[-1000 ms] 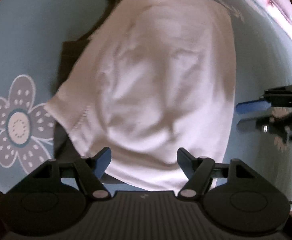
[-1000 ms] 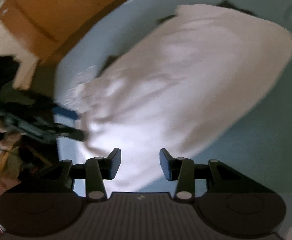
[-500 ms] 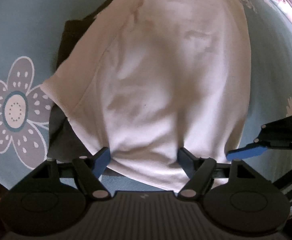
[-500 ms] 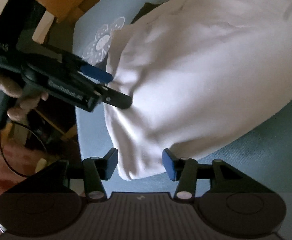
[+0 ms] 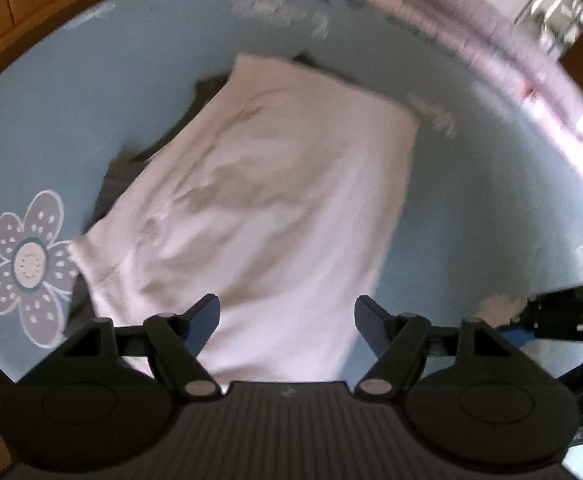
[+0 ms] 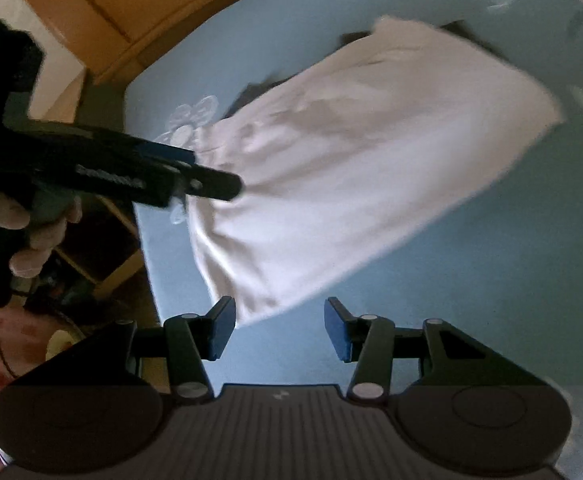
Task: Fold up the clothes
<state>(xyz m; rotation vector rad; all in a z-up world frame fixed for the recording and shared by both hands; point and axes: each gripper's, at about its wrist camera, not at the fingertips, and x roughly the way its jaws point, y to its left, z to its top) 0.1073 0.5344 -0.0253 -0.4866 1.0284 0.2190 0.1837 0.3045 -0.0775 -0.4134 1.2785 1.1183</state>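
**Inspector:** With both sets of jaws standing apart and gripping nothing, the left hand-held gripper (image 5: 287,316) and the right hand-held gripper (image 6: 279,326) hang above the near edge of the white garment (image 5: 275,208). The right one's jaws have just been opening; no cloth sits between its pads.

**Assistant:** Where does the garment lie?

**Inspector:** Folded, on the pale blue sheet (image 5: 71,120) of a bed, partly over a dark garment (image 5: 111,176) that shows only along its far and left edges.

**Assistant:** Risks?

**Inspector:** In my judgement, the near hem looks bunched and raised, so the fold could slump open. A further grasp could pinch the dark layer along with the white one and drag both.

**Assistant:** Do the views differ?

**Inspector:** The left wrist view shows the flower print (image 5: 29,260) whole and a pinkish patterned fabric (image 5: 491,52) at the far side. The right wrist view alone shows the person's hand (image 6: 31,232) on the left tool, its finger lying across the garment's left corner, whether touching I cannot tell, plus wooden furniture (image 6: 123,4) beyond the bed.
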